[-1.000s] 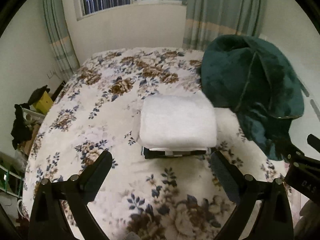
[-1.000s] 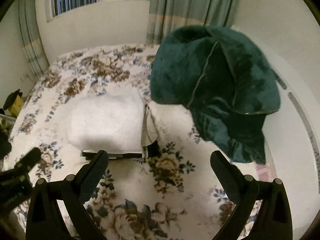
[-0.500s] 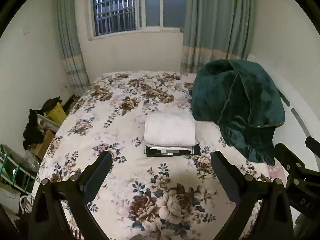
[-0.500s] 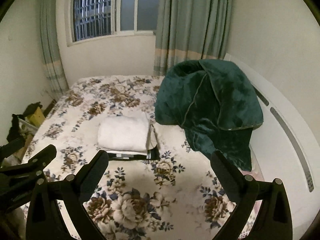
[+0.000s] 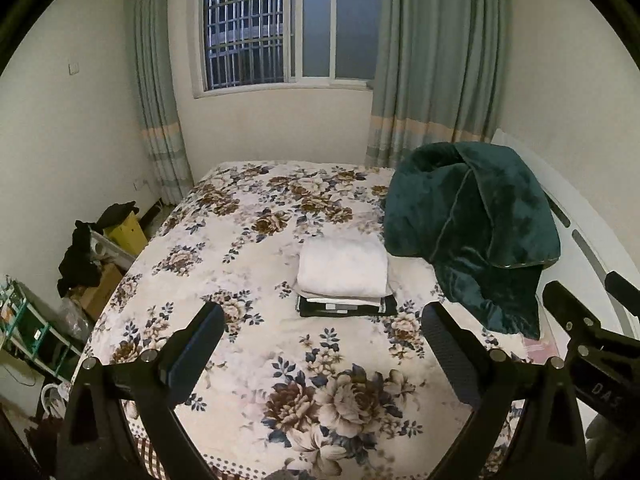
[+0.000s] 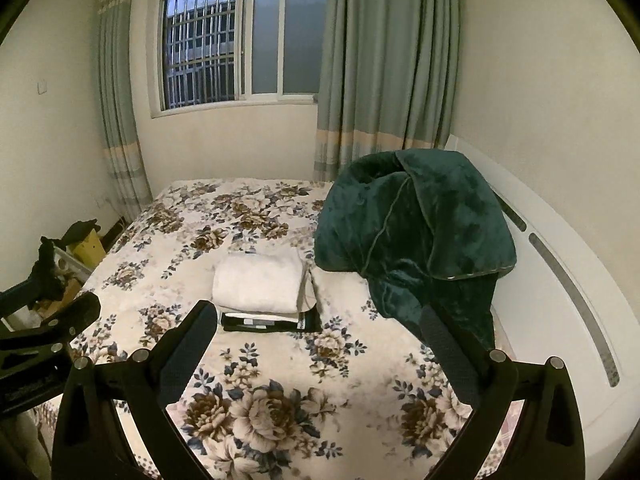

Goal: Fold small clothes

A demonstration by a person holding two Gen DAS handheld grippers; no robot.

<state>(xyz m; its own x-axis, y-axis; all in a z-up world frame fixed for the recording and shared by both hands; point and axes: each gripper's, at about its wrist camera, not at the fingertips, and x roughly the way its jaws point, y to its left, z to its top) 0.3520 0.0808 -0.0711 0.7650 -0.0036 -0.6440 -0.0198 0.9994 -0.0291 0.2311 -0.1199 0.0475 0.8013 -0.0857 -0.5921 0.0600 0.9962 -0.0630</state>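
A folded white garment [image 5: 343, 267] lies on top of a folded black one [image 5: 347, 306], stacked in the middle of the flowered bed [image 5: 280, 360]. The stack also shows in the right wrist view, white piece [image 6: 258, 282] over black piece [image 6: 270, 323]. My left gripper [image 5: 322, 344] is open and empty, held well back from the stack above the near part of the bed. My right gripper [image 6: 318, 346] is open and empty too, also well back from the stack. The right gripper's body shows at the right edge of the left view [image 5: 588, 340].
A dark green plush blanket [image 5: 472, 232] is heaped at the right of the bed against a white headboard [image 6: 560, 280]. A window [image 5: 288, 24] with curtains is on the far wall. Boxes, shelving and dark clothes [image 5: 80, 256] crowd the floor left of the bed.
Both grippers have pulled back and up from the folded stack, which now looks much smaller and farther off. The stack has stayed in place. Both stay open.
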